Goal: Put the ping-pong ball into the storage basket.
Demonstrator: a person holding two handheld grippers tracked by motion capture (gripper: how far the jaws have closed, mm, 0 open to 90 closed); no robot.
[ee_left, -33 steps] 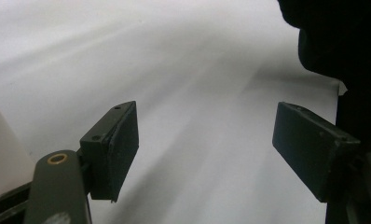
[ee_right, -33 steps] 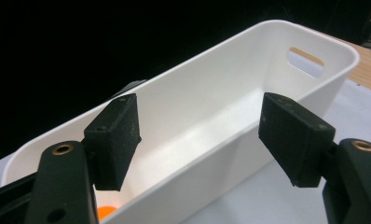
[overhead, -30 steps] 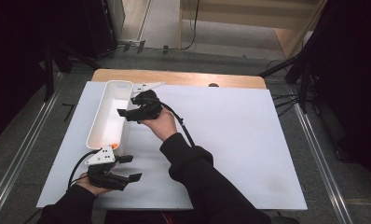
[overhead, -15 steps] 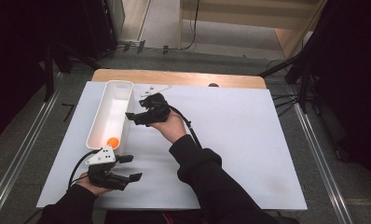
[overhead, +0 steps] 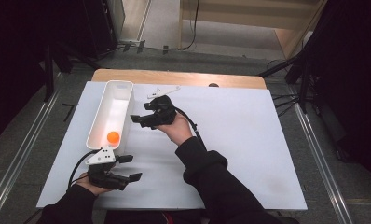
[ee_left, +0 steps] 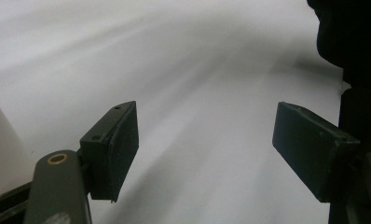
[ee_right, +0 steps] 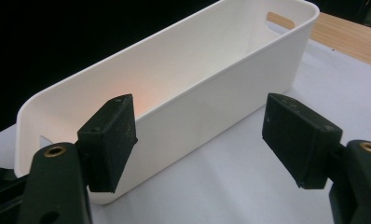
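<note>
Where white sheet ends, wooden tabletop, grey floor.

I note one long white plastic bin standing upright on the white-covered counter, at its left side, long axis running away from me. It has rounded corners and a handle slot in each end wall. One small orange ball lies inside on the bin floor, at the end nearest me. The rest of the bin's interior appears bare.
</note>
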